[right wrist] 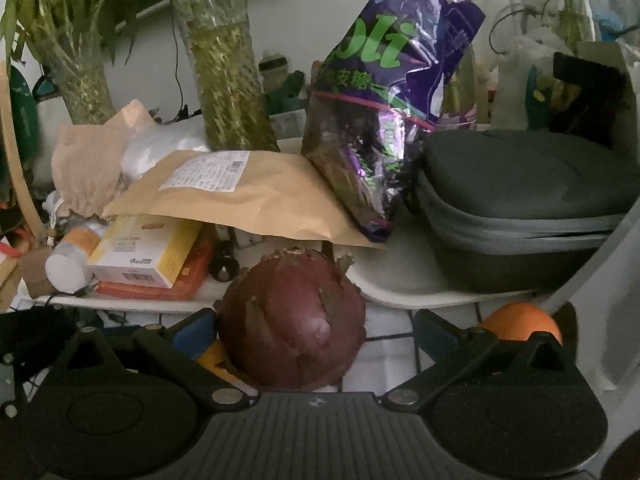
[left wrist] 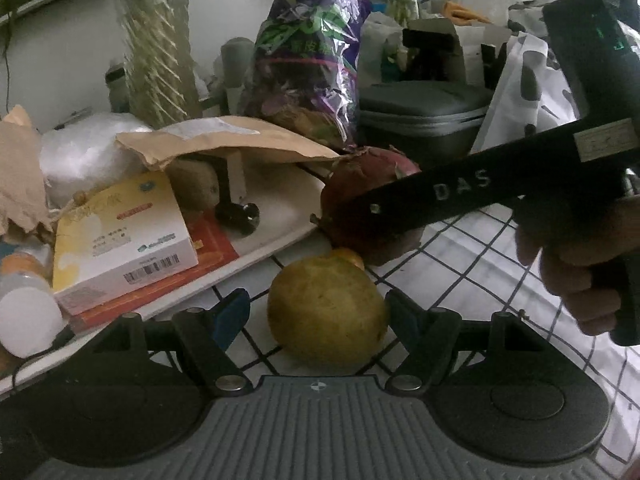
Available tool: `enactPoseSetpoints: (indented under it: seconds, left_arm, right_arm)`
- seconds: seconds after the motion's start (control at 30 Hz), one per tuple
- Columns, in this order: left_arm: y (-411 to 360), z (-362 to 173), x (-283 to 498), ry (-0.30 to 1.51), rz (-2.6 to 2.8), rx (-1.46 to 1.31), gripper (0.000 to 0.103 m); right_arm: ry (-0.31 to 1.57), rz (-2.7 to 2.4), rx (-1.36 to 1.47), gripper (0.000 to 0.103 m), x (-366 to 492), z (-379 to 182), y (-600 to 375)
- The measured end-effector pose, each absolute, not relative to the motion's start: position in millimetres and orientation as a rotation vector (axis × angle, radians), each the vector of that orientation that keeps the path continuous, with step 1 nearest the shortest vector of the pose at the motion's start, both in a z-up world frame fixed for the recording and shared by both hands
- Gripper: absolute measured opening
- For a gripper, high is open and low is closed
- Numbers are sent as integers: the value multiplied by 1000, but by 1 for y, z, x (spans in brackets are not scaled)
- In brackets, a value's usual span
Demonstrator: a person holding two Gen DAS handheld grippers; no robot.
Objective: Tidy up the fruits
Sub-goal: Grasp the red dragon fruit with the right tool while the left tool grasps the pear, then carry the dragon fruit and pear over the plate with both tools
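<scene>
**Fruit sorting at an early stage: 2 fruits framed, none yet gripped**

A yellow-green pear [left wrist: 326,308] is seen on the checked tablecloth [left wrist: 460,264], lying between the fingers of the left gripper [left wrist: 316,312]. The jaws are held partly open; the right finger stands just beside the pear's skin and a gap shows at the left finger, so no grip is judged to have been taken.

A dark red dragon fruit [right wrist: 292,320] is framed by the right gripper [right wrist: 316,332], whose jaws are spread wide. The left finger sits just beside the fruit and the right finger is kept well apart from it; nothing is held. In the left view, the same gripper's black bar is seen across that fruit.

An orange [right wrist: 520,322] rests further right, near the edge of a white tray [right wrist: 400,292] that bears a grey case [right wrist: 520,200]. A 2nd orange-coloured fruit is partly hidden behind the dragon fruit.

No gathered group of fruit is visible. The fruits are judged to be still loose on the cloth, with all placing left to do.
</scene>
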State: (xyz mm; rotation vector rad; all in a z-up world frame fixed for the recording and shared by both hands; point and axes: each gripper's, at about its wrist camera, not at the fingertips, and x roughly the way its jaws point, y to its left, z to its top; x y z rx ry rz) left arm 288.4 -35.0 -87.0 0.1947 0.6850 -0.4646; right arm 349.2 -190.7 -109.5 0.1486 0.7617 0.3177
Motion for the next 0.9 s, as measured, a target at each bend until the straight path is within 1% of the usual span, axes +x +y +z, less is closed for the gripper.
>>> enactPoseSetpoints:
  seconds: [0.1, 0.17, 0.33, 0.57, 0.9]
  left_arm:
    - [-34, -87, 288, 695, -468, 187, 72]
    - [-31, -86, 289, 701, -490, 161, 60]
    - [-30, -84, 288, 707, -478, 141, 59]
    - [-30, -74, 282, 689, -470, 151, 58]
    - [-20, -49, 258, 672, -460, 119, 58]
  right_arm:
    - [763, 344, 170, 94, 354, -113, -189]
    - [766, 376, 188, 80, 355, -115, -188]
    - [770, 376, 176, 73, 352, -110, -185]
    - [757, 385, 168, 71, 345, -101, -187]
    - [698, 421, 124, 70, 313, -65, -185]
